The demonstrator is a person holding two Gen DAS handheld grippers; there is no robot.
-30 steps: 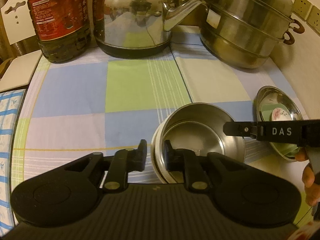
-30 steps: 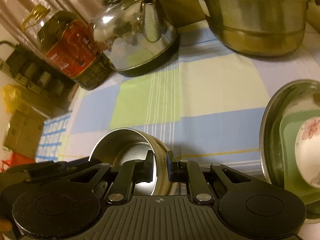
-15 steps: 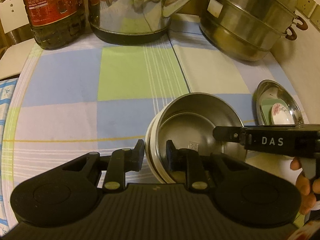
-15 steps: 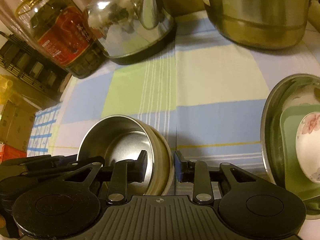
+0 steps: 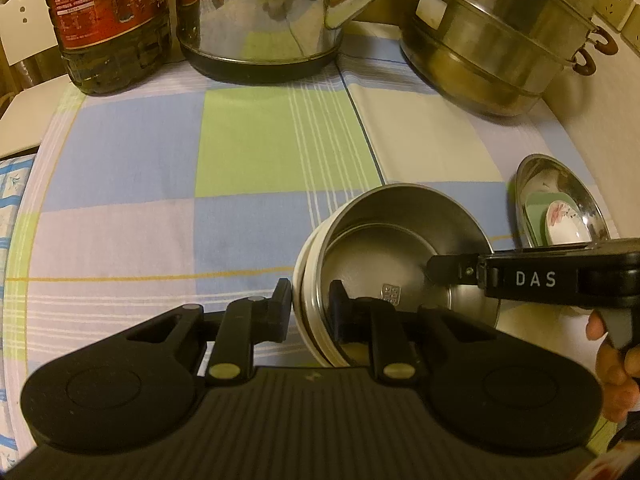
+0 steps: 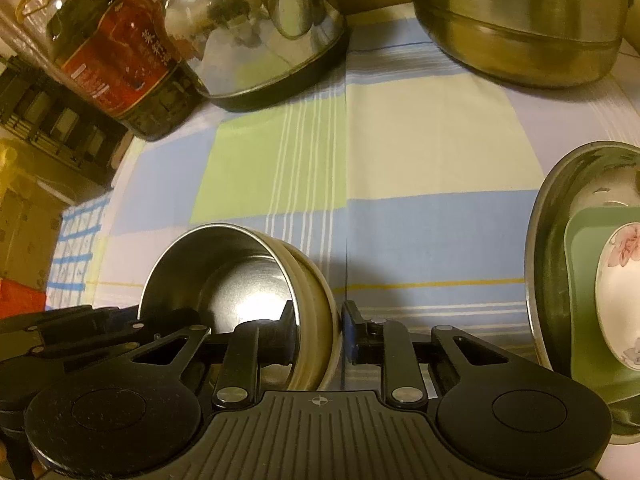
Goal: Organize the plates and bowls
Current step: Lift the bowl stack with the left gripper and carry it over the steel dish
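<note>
The checked tablecloth (image 5: 248, 152) runs past every frame edge. At its far right the stacked steel steamer pot (image 5: 500, 36) loses its top to the frame, as do the steel kettle (image 5: 260, 16) at far centre and the oil bottle (image 5: 108, 20) at far left; the bottle's red label carries Chinese characters too small to read. At the right edge a steel plate (image 6: 538, 240) holds a green dish (image 6: 580, 280) and a white floral bowl (image 6: 616, 296), all cut off in the right wrist view.

Near centre sits the steel bowl (image 5: 404, 240), nested in a cream bowl (image 5: 306, 312) of which only a rim sliver shows; a small stamped mark on the steel bottom is illegible. The left gripper (image 5: 310, 306) straddles the near-left rims, spread a little, one finger outside, one inside. The right gripper (image 6: 318, 326), lettered "DAS", straddles the right rims likewise, slightly spread; whether either actually touches the bowls I cannot tell.
</note>
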